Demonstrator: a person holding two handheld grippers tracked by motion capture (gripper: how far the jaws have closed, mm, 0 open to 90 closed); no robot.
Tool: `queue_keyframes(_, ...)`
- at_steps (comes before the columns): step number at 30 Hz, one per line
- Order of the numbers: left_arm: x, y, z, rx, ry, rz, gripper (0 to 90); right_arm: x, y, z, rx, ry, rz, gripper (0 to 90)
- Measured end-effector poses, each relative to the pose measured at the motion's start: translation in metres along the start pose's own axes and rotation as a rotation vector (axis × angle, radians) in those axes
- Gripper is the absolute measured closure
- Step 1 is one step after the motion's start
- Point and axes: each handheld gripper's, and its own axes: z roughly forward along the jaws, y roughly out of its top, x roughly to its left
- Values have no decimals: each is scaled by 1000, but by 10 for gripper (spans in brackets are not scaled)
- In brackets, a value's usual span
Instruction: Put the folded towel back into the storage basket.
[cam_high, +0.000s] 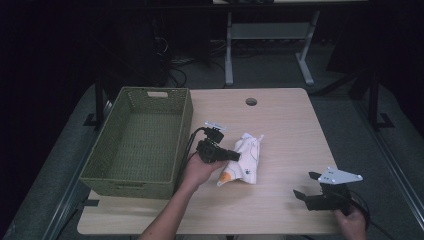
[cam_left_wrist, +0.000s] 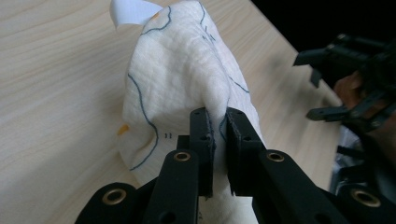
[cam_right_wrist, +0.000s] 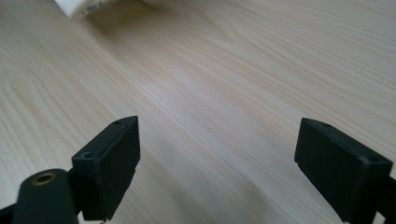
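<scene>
Two hand-held grippers work a pale wood-grain tabletop (cam_high: 280, 130): the left hand-held gripper (cam_left_wrist: 218, 135) has its jaws pinched on a raised fold of a white crumpled cloth with blue line markings (cam_high: 242, 160), which lies mid-table just beside a green woven rectangular basket (cam_high: 137, 145). The right hand-held gripper (cam_right_wrist: 217, 158) hovers wide open and empty, well apart near the front edge. Lifting slowly should keep the thin fold from slipping. Beyond, the room is dark, with cables on the floor.
</scene>
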Motion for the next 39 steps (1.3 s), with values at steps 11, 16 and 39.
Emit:
queue_keyframes(11,2,-3,-19,-35,-111,-54,830,0,0,2,9,-3,6,136)
queue_keyframes(16,3,-3,-26,-60,-149,-82,830,0,-1,1,3,-5,2,136)
queue_keyframes(39,5,-5,-61,-95,-254,-113,831,0,-1,4,15,-9,4,136)
